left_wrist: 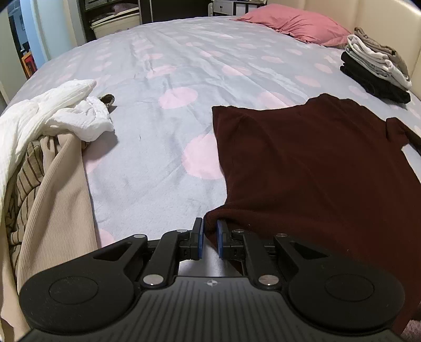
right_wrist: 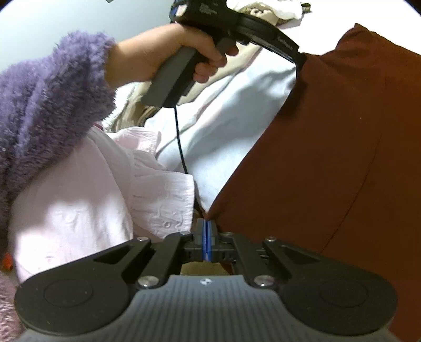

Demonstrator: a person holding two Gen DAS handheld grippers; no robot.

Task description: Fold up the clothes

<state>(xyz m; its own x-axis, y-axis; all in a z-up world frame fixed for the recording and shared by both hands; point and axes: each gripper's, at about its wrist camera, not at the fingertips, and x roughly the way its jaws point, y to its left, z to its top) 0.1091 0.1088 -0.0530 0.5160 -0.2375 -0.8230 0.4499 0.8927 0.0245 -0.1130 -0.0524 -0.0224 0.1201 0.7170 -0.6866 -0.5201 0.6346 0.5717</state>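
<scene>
A dark maroon shirt [left_wrist: 302, 168] lies spread on the right side of the dotted grey-blue bedsheet [left_wrist: 158, 163]. In the left wrist view my left gripper [left_wrist: 209, 232] is shut on the shirt's near left corner, with cloth bunched between the blue pads. In the right wrist view the same maroon shirt [right_wrist: 329, 147] fills the right half. My right gripper [right_wrist: 207, 227] has its pads pressed together at the cloth's near corner, and the edge runs taut toward the other gripper. A person's hand [right_wrist: 202, 50] in a fuzzy purple sleeve [right_wrist: 47, 100] holds that other gripper's handle.
A heap of unfolded clothes sits at the left: a white crinkled garment [left_wrist: 52, 113], a beige ribbed one [left_wrist: 55, 200] and a striped one [left_wrist: 26, 171]. A folded stack [left_wrist: 376, 68] and a pink pillow [left_wrist: 294, 23] lie by the cream headboard [left_wrist: 381, 18]. Pale pink fabric [right_wrist: 86, 189] is near me.
</scene>
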